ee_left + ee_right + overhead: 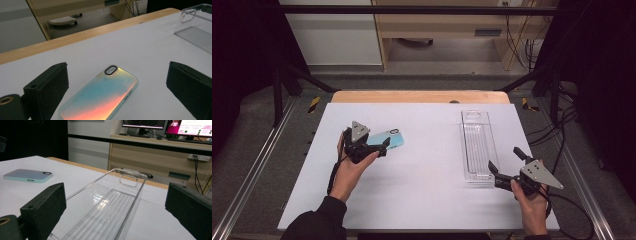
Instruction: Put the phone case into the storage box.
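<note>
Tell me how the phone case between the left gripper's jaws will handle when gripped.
The phone case lies flat, so it probably won't roll. Its glossy back looks slippery. Being thin, it's likely light.

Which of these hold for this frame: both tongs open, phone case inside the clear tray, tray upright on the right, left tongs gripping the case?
1. Both the left tongs and the right tongs are open. True.
2. The phone case lies inside the clear tray. False: it lies on the white table, apart from the tray.
3. The tray sits upright on the table's right side. True.
4. The left tongs grip the case. False: the jaws stand apart on either side of it.
</note>
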`<state>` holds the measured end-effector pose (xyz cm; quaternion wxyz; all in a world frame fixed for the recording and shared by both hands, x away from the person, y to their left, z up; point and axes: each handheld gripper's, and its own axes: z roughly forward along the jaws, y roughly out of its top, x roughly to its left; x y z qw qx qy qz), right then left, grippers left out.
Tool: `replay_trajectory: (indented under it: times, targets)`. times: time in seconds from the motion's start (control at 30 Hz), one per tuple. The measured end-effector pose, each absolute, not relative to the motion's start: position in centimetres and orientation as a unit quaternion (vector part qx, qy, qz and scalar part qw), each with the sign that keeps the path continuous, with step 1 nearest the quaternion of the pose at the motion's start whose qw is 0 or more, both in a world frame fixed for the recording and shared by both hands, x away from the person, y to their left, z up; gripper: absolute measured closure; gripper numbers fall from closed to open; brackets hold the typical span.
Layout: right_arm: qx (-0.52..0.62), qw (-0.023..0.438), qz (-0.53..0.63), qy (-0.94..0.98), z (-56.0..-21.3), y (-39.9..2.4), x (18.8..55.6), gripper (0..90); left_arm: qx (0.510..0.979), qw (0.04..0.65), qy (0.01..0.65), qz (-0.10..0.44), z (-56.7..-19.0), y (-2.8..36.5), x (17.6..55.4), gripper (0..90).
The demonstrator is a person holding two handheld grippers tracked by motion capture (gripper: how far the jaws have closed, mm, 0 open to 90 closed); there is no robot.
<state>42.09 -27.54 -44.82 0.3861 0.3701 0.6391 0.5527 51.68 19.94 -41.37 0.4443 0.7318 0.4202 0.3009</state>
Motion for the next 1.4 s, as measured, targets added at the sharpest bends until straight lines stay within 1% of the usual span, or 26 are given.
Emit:
replay_trajectory:
  times: [0.17,0.3,0.47,0.57,0.7,0.8,0.9,1.0,1.1,1.4]
  targets:
    - [0.369,0.386,0.556,0.637,-44.8,-27.5,42.1,3.7,0.735,0.436,0.424,0.3,-41.6,20.1,52.8,3.9]
    - [0.37,0.386,0.557,0.636,-44.7,-27.6,42.0,3.7,0.735,0.431,0.43,0.298,-41.8,19.9,53.3,6.4]
    - [0.367,0.388,0.554,0.639,-44.8,-27.5,42.0,3.8,0.742,0.419,0.432,0.296,-42.4,19.8,53.8,11.5]
    - [0.368,0.386,0.554,0.64,-44.8,-27.4,42.0,3.8,0.737,0.412,0.441,0.304,-42.5,20.0,54.1,16.0]
    - [0.368,0.387,0.554,0.639,-44.7,-27.4,42.0,3.8,0.734,0.416,0.449,0.293,-42.7,20.2,54.5,22.7]
    - [0.368,0.387,0.554,0.639,-44.7,-27.4,42.0,3.9,0.736,0.414,0.452,0.288,-42.8,20.3,54.8,28.9]
    - [0.367,0.387,0.553,0.64,-44.7,-27.4,42.0,3.9,0.735,0.413,0.456,0.285,-42.9,20.4,55.1,38.2]
    - [0.366,0.387,0.554,0.64,-44.7,-27.4,42.0,3.9,0.733,0.414,0.46,0.282,-43.0,20.5,55.4,50.4]
    - [0.366,0.388,0.554,0.639,-44.7,-27.4,41.9,3.9,0.733,0.411,0.465,0.279,-43.4,20.6,55.8,59.9]
    - [0.362,0.388,0.551,0.644,-44.7,-27.2,42.0,4.0,0.737,0.398,0.462,0.292,-44.7,20.7,57.0,80.0]
